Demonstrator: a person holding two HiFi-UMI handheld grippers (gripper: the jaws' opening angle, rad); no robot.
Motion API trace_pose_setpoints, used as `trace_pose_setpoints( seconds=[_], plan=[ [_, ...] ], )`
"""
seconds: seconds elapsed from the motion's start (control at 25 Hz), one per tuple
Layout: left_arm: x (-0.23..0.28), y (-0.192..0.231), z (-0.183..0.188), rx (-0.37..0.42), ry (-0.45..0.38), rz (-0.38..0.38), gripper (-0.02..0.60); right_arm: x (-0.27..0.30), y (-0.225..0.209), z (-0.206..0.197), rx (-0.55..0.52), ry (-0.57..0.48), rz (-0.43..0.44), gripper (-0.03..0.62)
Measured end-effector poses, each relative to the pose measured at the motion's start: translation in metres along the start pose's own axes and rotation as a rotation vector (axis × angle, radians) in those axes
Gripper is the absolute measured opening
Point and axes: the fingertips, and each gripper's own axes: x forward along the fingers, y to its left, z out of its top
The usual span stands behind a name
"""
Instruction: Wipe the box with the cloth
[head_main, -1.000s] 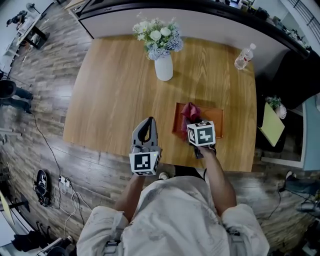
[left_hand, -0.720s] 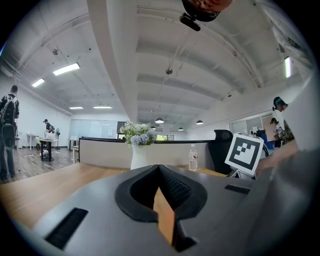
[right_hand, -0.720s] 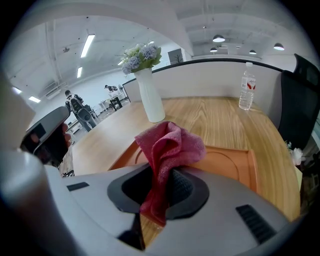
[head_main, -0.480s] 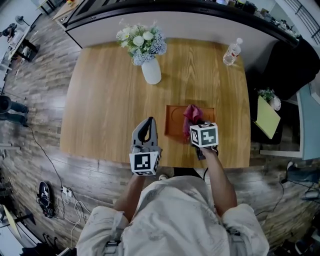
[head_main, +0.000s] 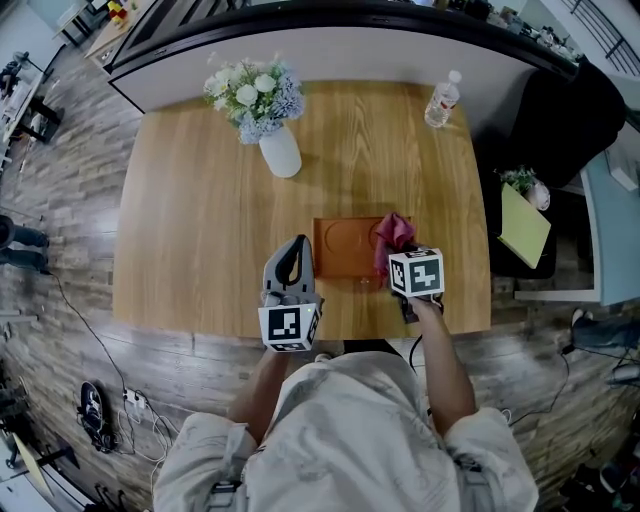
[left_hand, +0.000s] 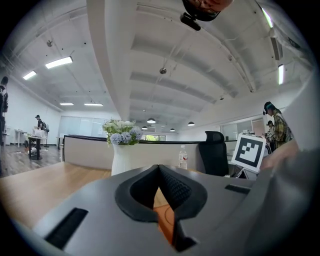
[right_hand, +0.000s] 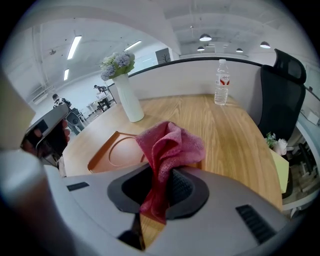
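Note:
The box is a shallow orange-brown tray with round recesses, lying near the table's front edge; it also shows in the right gripper view. A red cloth hangs bunched over the tray's right end, and my right gripper is shut on it. In the right gripper view the red cloth is pinched between the jaws. My left gripper hovers at the tray's left end, jaws closed with nothing between them.
A white vase of flowers stands at the back left of the wooden table. A water bottle stands at the back right corner. A black chair and a yellow-green folder lie off the right edge.
The head view has shifted, so the table and tray sit further left in frame. The right gripper and cloth have moved from the tray's middle to its right end. The left gripper holds still.

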Motion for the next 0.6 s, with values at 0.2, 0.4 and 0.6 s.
trace_pose_setpoints(
  seconds=[0.2,0.4,0.6],
  plan=[
    [0.014,-0.011,0.001,0.003,-0.002,-0.02,0.008,-0.004,-0.014,-0.002,0.007,0.01,0.006,0.084],
    [0.027,-0.019,0.002,0.003,-0.001,-0.03,0.008,-0.009,-0.025,-0.003,0.022,0.015,0.027,0.084],
    [0.039,-0.025,0.004,0.011,0.003,-0.033,0.008,-0.01,-0.031,-0.003,0.05,0.017,0.064,0.086]
  ],
)
